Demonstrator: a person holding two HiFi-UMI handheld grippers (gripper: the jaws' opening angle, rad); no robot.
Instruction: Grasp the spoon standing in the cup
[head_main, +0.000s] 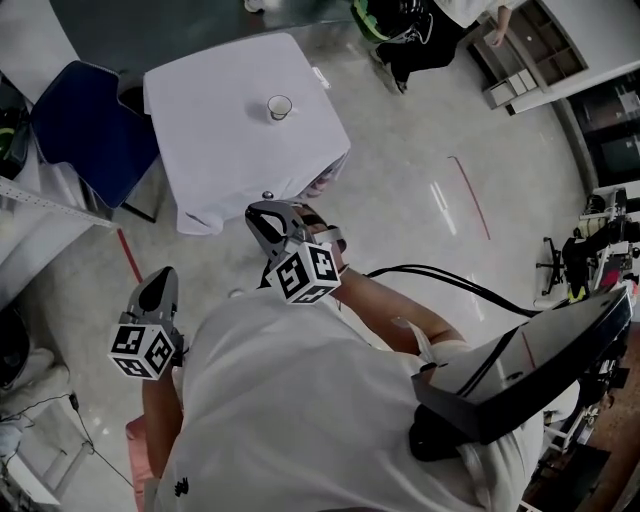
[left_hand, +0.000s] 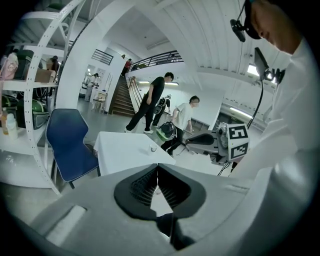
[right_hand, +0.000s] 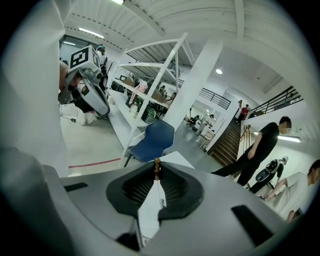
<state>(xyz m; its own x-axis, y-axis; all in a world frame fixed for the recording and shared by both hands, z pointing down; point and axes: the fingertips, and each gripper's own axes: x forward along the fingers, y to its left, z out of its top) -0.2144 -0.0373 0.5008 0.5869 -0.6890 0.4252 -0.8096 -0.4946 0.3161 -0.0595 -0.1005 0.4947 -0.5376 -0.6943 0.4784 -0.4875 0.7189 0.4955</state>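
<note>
The counter (head_main: 220, 150) stands at my 12 o'clock, with the cup (head_main: 279, 107) on it, a little right of its middle. A chair (head_main: 85, 125) sits at 10 o'clock, just beside the counter's left edge. My right claw (head_main: 265, 212) hangs between me and the counter's near edge, with a thin stick (right_hand: 156, 167) between its jaws. My left claw (head_main: 158, 285) is at 8 o'clock from it, well apart, over the floor. People (head_main: 410, 40) stand behind the counter at 1 o'clock. A shelf rack (left_hand: 30, 75) lies at 9 o'clock.
</note>
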